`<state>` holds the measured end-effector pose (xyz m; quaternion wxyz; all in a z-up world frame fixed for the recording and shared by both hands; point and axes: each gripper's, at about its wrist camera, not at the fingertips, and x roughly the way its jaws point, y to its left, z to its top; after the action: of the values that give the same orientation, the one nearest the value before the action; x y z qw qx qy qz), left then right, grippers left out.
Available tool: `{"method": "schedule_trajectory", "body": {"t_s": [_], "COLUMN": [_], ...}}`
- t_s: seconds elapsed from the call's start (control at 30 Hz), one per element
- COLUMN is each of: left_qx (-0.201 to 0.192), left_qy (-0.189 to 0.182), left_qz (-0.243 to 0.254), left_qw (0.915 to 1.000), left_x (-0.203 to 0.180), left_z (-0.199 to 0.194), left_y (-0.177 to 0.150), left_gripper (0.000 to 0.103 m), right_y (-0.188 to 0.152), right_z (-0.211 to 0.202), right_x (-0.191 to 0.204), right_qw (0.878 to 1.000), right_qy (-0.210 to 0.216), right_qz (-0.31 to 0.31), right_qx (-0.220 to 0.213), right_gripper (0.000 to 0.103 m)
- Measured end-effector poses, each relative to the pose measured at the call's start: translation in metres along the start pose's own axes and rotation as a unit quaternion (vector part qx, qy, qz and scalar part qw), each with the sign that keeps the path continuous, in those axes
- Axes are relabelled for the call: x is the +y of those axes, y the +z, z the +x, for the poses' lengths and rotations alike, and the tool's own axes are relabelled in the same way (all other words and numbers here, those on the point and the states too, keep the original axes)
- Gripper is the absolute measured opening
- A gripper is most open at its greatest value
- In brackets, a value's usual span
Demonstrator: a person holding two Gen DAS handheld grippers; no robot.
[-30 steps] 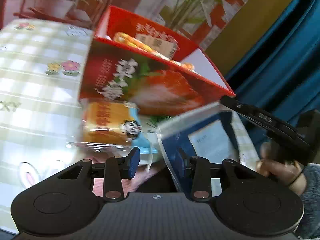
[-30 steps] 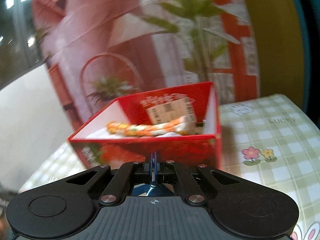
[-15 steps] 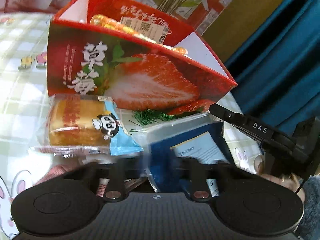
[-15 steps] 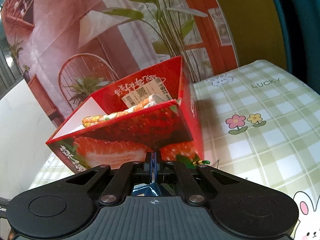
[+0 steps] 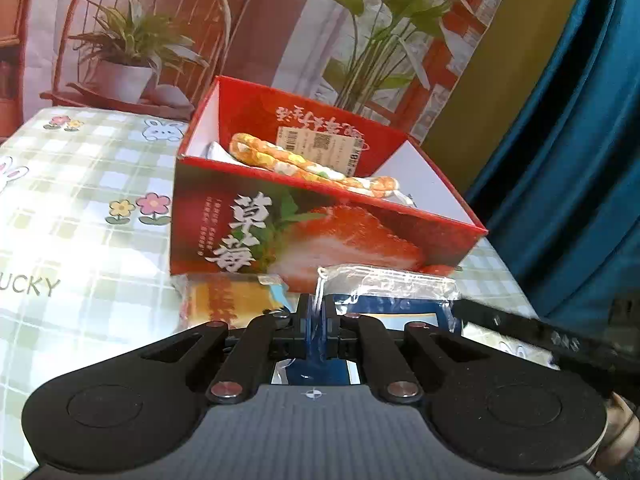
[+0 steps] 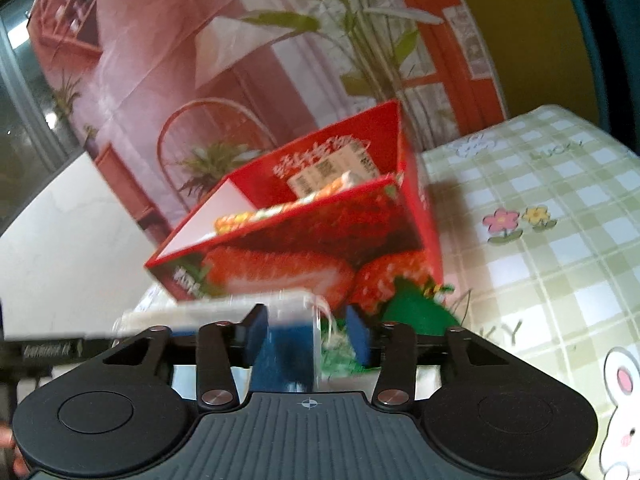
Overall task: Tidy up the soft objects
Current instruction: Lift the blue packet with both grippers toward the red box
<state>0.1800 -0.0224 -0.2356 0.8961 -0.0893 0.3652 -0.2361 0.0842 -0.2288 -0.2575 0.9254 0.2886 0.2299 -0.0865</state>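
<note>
A red strawberry box (image 5: 320, 236) stands on the checked tablecloth (image 5: 80, 208) and holds an orange patterned soft item (image 5: 304, 164). My left gripper (image 5: 316, 320) is shut on the clear edge of a blue plastic packet (image 5: 392, 292), just in front of the box. A yellow bread packet (image 5: 232, 300) lies to its left. In the right wrist view my right gripper (image 6: 306, 332) is open, its fingers on either side of the same blue packet (image 6: 288, 340). The box (image 6: 304, 248) is behind it.
A green tufted item (image 6: 416, 312) lies at the box's right corner. A printed backdrop with plants (image 5: 240, 40) stands behind the table. A blue curtain (image 5: 580, 160) hangs at the right. The right gripper's body (image 5: 560, 340) shows low right in the left wrist view.
My left gripper has shut on the blue packet's edge. My right gripper, shut on it before, has opened. Both views have lifted so the box interior shows more.
</note>
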Motion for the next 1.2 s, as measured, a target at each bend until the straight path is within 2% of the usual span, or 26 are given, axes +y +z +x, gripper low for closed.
{"method": "schedule_trajectory", "body": {"t_s": [0.13, 0.2, 0.43, 0.47, 0.53, 0.57, 0.6, 0.7, 0.93, 1.2], "left_qx": [-0.010, -0.017, -0.018, -0.017, -0.018, -0.019, -0.019, -0.023, -0.054, -0.129], "left_qy": [0.015, 0.022, 0.023, 0.023, 0.020, 0.018, 0.017, 0.012, 0.002, 0.000], "left_qz": [-0.003, -0.013, -0.031, -0.031, -0.033, -0.033, -0.031, -0.022, -0.002, 0.036], "left_qw": [0.9998, 0.9995, 0.9991, 0.9991, 0.9991, 0.9991, 0.9992, 0.9994, 0.9985, 0.9910], "left_x": [0.003, 0.010, 0.018, 0.018, 0.018, 0.018, 0.017, 0.014, 0.006, -0.014], "left_z": [0.000, -0.004, -0.005, -0.005, -0.004, -0.005, -0.005, -0.008, -0.022, -0.036], "left_y": [0.002, 0.001, -0.001, -0.001, 0.000, 0.000, 0.001, 0.005, 0.033, 0.103], "left_gripper": [0.005, 0.005, 0.005, 0.005, 0.005, 0.005, 0.005, 0.005, 0.005, 0.005], "right_y": [-0.008, -0.011, -0.025, -0.026, -0.027, -0.027, -0.026, -0.022, 0.007, 0.075], "right_z": [-0.003, -0.003, 0.011, 0.013, 0.016, 0.015, 0.014, 0.010, 0.000, -0.001], "right_x": [0.011, 0.020, 0.040, 0.039, 0.038, 0.037, 0.036, 0.037, 0.046, 0.067], "right_qw": [1.000, 0.999, 0.993, 0.993, 0.992, 0.992, 0.992, 0.993, 0.993, 0.989], "right_qy": [0.012, 0.018, 0.034, 0.036, 0.034, 0.037, 0.039, 0.035, 0.044, 0.063], "right_qz": [-0.017, -0.033, -0.068, -0.069, -0.070, -0.069, -0.067, -0.079, -0.096, -0.133], "right_qx": [0.020, 0.032, 0.089, 0.094, 0.101, 0.099, 0.097, 0.085, 0.047, -0.020], "right_gripper": [0.048, 0.054, 0.054, 0.054, 0.041, 0.030, 0.022, 0.012, 0.010, 0.009]}}
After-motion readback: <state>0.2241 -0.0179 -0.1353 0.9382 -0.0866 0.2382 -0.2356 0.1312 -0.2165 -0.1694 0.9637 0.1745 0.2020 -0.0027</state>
